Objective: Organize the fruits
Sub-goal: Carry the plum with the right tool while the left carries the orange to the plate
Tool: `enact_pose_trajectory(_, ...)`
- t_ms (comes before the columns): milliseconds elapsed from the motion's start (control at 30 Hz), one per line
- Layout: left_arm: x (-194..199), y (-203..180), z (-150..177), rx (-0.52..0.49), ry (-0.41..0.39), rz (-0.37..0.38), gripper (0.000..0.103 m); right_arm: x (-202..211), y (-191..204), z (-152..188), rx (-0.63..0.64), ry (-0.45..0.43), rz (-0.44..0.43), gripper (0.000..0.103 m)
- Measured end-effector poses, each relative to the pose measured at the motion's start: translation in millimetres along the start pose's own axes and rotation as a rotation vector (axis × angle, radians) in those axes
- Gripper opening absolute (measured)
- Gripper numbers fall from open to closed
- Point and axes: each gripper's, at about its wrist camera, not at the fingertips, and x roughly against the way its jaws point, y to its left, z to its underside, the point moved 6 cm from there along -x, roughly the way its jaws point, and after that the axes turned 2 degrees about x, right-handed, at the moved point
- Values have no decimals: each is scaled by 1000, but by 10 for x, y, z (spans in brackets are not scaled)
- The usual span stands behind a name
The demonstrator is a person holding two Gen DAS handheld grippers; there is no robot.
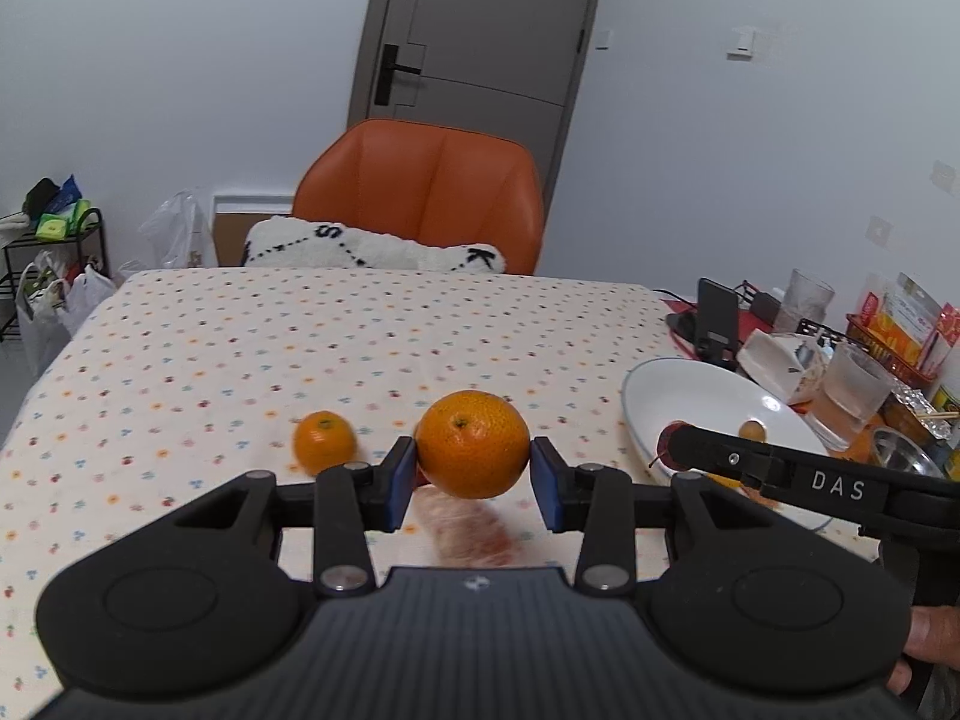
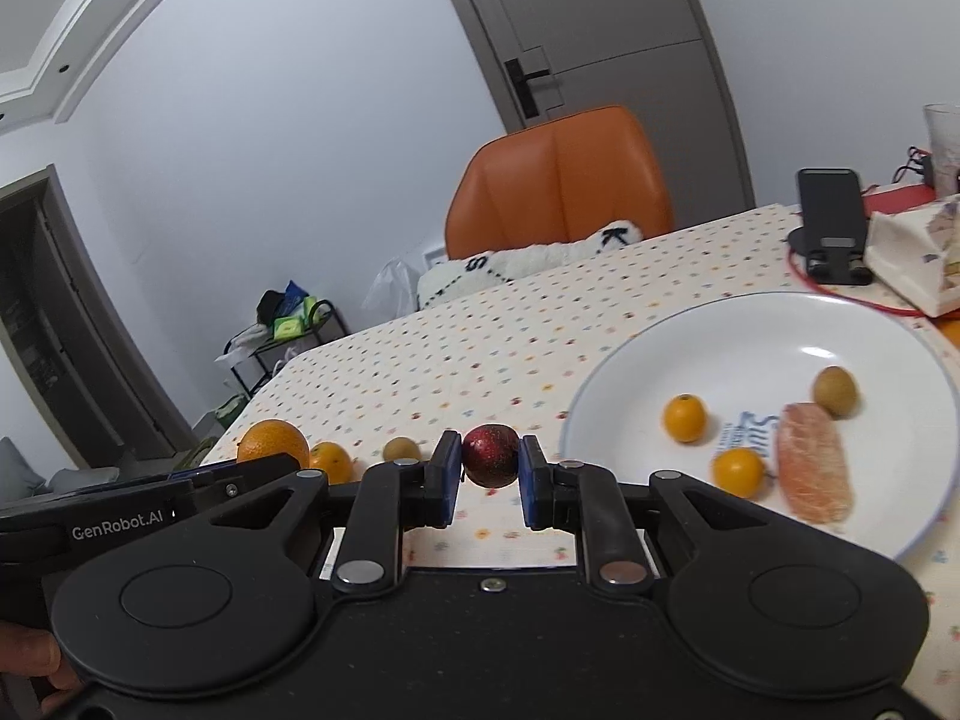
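My left gripper [image 1: 474, 477] is shut on a large orange [image 1: 472, 444], held a little above the dotted tablecloth [image 1: 240, 348]. A small orange [image 1: 324, 441] lies on the cloth to its left, and a blurred pinkish piece [image 1: 474, 531] lies below the jaws. My right gripper [image 2: 489, 477] is shut on a dark red fruit [image 2: 490, 456], just left of the white plate [image 2: 750, 324]. The plate holds two small oranges [image 2: 684, 417] [image 2: 738, 471], a brown fruit [image 2: 835, 390] and a pink peeled segment [image 2: 815, 471]. Another small brown fruit [image 2: 402, 449] sits on the cloth.
An orange chair [image 1: 420, 186] with a white cushion [image 1: 372, 249] stands at the far table edge. A phone stand [image 1: 717, 315], tissue box [image 1: 774, 360], glasses [image 1: 852, 390] and snack packs [image 1: 900, 324] crowd the right side behind the plate. A person's hand [image 1: 930, 630] holds the right gripper.
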Motion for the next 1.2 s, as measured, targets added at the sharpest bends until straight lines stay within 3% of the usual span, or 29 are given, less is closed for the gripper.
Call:
enact_pose_trajectory(900, -312, -821, 29, -59, 25, 151, 40, 615, -784, -9, -66, -61, 178, 19)
enact_pose_trajectory(1200, -515, -1060, 54, -72, 52, 191, 40, 621, -1063, 41, -101, -55, 233, 19)
